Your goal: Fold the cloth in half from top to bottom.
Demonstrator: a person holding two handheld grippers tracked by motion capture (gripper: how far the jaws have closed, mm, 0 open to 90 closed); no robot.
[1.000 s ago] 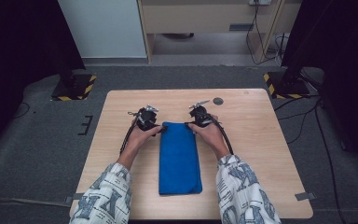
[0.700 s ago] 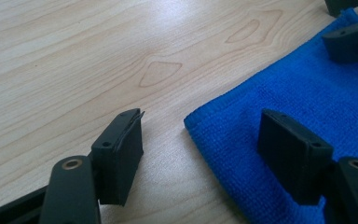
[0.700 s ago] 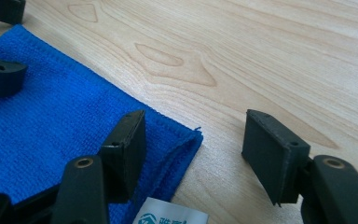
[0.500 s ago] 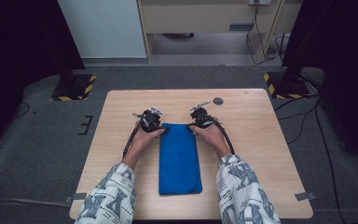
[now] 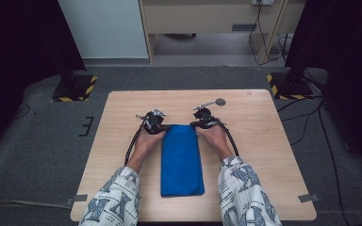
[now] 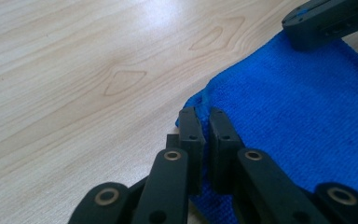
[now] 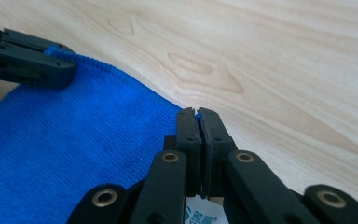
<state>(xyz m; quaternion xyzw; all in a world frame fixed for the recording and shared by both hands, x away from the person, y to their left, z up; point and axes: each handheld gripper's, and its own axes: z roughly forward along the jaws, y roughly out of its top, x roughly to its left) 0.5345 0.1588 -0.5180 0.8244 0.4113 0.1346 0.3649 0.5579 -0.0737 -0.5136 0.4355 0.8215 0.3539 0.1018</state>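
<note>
Blue terry cloth (image 5: pixel 182 160), folded into a long strip, lies mid-way across the pale wooden table (image 5: pixel 264 141).
Its long axis runs from the person's edge of the table toward the far edge. The left gripper (image 6: pixel 204 122) has just closed its jaws onto the cloth's far left corner; the right gripper (image 7: pixel 196 120), also just closing, pinches the far right corner, a sliver of blue between its pads.

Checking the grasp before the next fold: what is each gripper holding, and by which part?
Both hold the blue cloth by its far corners: the left gripper pinches the far left corner, the right gripper the far right corner.
</note>
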